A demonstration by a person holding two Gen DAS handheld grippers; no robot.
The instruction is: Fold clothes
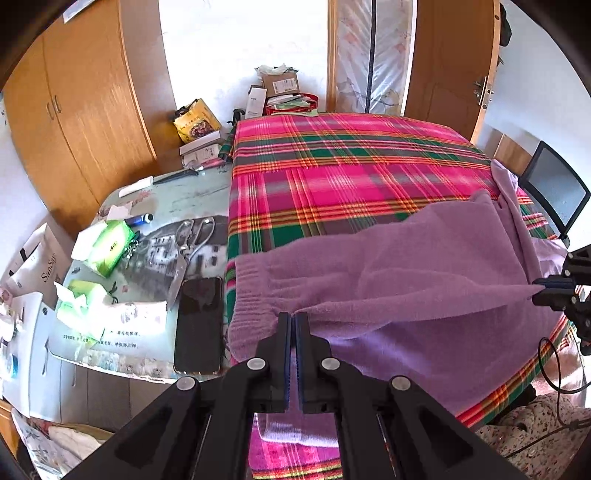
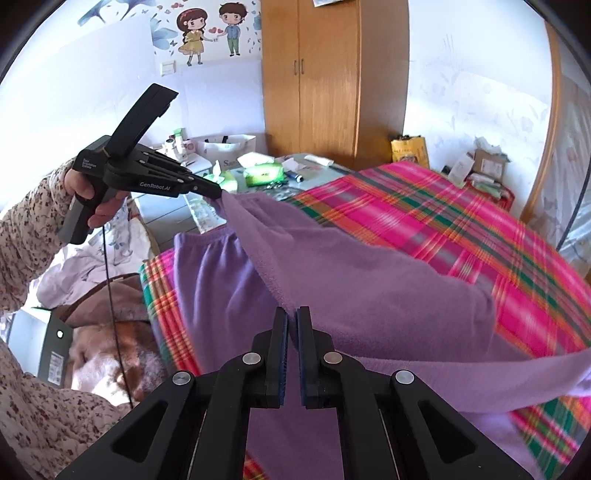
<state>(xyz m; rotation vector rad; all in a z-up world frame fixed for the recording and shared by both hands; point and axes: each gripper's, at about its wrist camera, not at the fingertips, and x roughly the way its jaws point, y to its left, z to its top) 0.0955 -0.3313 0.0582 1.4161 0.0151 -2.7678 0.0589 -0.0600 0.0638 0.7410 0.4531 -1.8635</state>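
You hold the purple garment [image 1: 406, 266] by one edge with both tools, over a surface covered with a pink, green and orange plaid cloth [image 1: 332, 162]. Your left gripper [image 1: 294, 317] has its jaws clenched on the knitted edge near the ribbed hem, and your right gripper [image 2: 291, 314] has its jaws pinched tight on the same fabric further along. Between the two grips the raised edge runs stretched, and the rest of the garment lies spread over the near part of the plaid cloth, one part trailing toward the cloth's right border.

Left of the plaid cloth stands a bench [image 1: 207, 192] with a printed top. On it lie a dark phone [image 1: 199, 325] just beside the plaid edge, a pair of scissors [image 1: 192, 240], green tissue packs [image 1: 107, 247] and a white-handled knife [image 1: 162, 181]. Behind stand wooden wardrobes [image 1: 74, 110], a yellow bag [image 1: 195, 122] and stacked boxes [image 1: 280, 85] against a white wall. In the right wrist view your left hand [image 2: 85, 195], in a floral sleeve [image 2: 26, 240], grips the tool's handle, and a cartoon sticker [image 2: 210, 29] marks the wall.
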